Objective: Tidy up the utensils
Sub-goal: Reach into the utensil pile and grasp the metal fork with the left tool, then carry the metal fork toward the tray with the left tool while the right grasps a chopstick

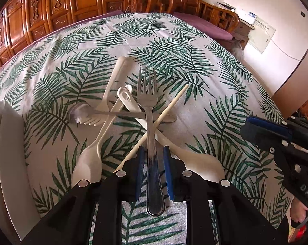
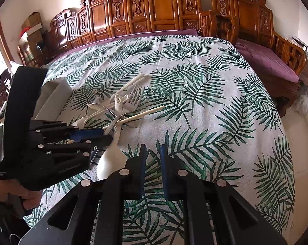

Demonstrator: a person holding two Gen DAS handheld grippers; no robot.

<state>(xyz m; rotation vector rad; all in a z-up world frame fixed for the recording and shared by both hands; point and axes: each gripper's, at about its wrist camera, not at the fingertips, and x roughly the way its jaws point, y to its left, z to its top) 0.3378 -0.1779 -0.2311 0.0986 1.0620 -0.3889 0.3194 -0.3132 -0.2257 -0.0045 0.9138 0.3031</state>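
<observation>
Left gripper over the metal fork handle, jaws slightly apart and not yet pressing.

The fork lies on top of a crossed pile of utensils in the middle of the leaf-pattern tablecloth, and its handle runs between the two blue pads with a small gap on each side. I judge it stiff, smooth and a little heavy, so it may slip; the flat middle of the handle seems the best place to hold. The white plastic spoon, the chopstick and another spoon look light and may move with it. The right gripper hangs over bare cloth, jaws narrowly apart, holding nothing. The white tray on the left is cut off, and its compartments cannot be seen.
</observation>
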